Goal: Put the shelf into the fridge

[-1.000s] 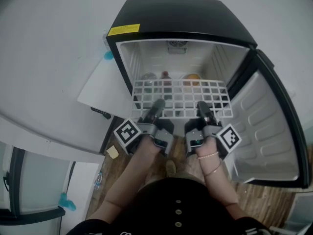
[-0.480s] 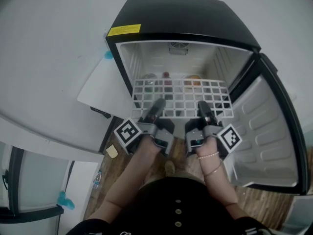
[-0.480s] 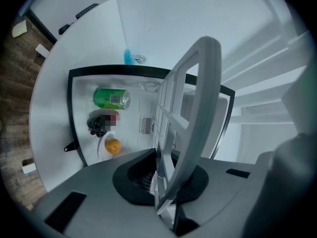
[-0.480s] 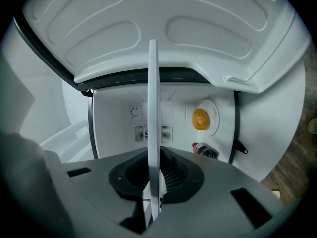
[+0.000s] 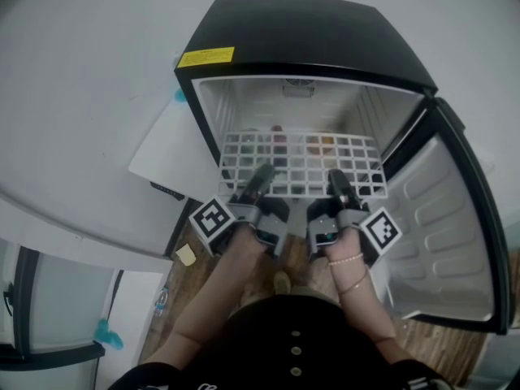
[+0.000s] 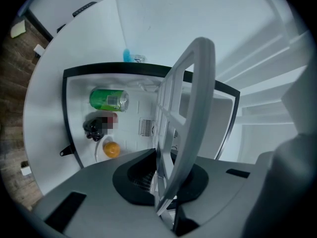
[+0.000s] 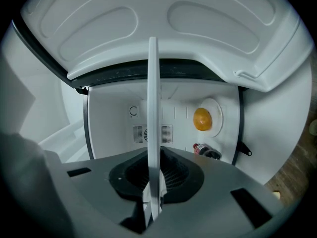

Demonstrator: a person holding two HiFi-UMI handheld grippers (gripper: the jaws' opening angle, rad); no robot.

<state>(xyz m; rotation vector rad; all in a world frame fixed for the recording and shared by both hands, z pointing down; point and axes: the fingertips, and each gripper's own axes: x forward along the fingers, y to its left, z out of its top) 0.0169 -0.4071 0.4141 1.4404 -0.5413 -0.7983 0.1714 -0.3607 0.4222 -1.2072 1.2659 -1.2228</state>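
The white wire shelf (image 5: 302, 151) lies nearly flat in the mouth of the open black fridge (image 5: 309, 31), its far edge inside. My left gripper (image 5: 263, 173) is shut on the shelf's near edge at the left, and my right gripper (image 5: 335, 177) is shut on it at the right. In the left gripper view the shelf (image 6: 190, 108) runs edge-on out of the left gripper (image 6: 163, 200). The right gripper view shows the shelf (image 7: 152, 118) as a thin upright bar clamped in the right gripper (image 7: 151, 202).
Inside the fridge lie a green can (image 6: 109, 99), a dark bottle (image 6: 93, 128) and an orange (image 7: 202, 118) on a plate. The fridge door (image 5: 443, 226) stands wide open at the right. A white panel (image 5: 166, 149) leans left of the fridge. Wooden floor (image 5: 203, 262) is below.
The shelf's far edge now covers the items in the fridge, which show through its grid; before they showed beyond it. Both grippers have hardly moved.
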